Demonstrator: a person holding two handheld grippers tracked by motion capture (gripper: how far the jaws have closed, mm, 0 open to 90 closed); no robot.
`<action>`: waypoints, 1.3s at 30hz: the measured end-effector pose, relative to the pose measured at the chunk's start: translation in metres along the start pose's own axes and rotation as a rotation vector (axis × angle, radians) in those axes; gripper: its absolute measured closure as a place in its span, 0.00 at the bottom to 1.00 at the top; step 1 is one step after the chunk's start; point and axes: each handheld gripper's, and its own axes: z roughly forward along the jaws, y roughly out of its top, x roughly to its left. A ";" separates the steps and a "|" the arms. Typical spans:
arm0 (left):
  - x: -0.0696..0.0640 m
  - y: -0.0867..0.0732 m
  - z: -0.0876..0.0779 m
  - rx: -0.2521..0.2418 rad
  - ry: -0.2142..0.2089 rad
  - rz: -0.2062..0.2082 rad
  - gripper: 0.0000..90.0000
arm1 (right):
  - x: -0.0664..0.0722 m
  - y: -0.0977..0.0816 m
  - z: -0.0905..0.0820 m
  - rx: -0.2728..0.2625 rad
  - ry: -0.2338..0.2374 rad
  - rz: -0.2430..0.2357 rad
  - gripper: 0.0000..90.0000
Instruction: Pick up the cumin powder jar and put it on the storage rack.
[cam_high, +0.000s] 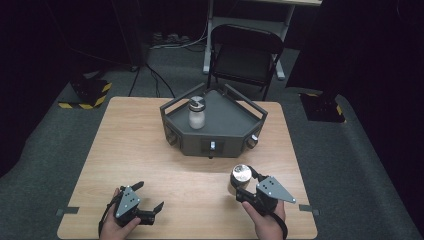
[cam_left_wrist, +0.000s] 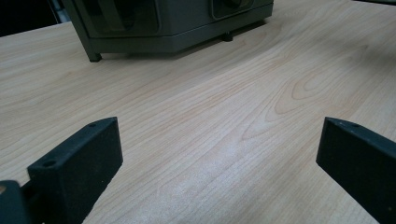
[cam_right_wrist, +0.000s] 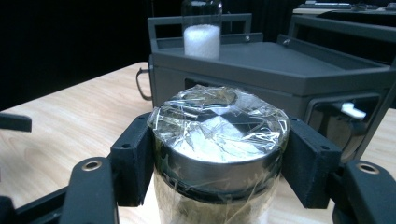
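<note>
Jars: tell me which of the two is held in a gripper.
The foil-topped jar near the table's front edge, clamped between the right gripper's jaws. The other jar, holding white powder, stands free on the grey stand.

dark lab: hazard-taped stands (cam_high: 87, 92), wooden table (cam_high: 145, 150)

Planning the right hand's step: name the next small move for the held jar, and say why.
Probably carry the film-wrapped metal-lidded jar, clamped in the right gripper, forward toward the dark grey angular platform; a glass jar of white powder already stands there, with free deck beside it.
</note>
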 end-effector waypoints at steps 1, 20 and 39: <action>0.000 0.000 0.000 0.000 0.000 0.000 0.01 | -0.001 0.003 0.000 -0.003 -0.003 -0.003 0.38; 0.003 -0.001 0.000 -0.002 -0.012 -0.007 0.01 | -0.016 0.046 0.019 -0.028 -0.027 0.017 0.39; 0.005 0.001 0.000 0.007 -0.025 0.001 0.01 | -0.018 0.085 0.052 -0.043 -0.072 0.005 0.39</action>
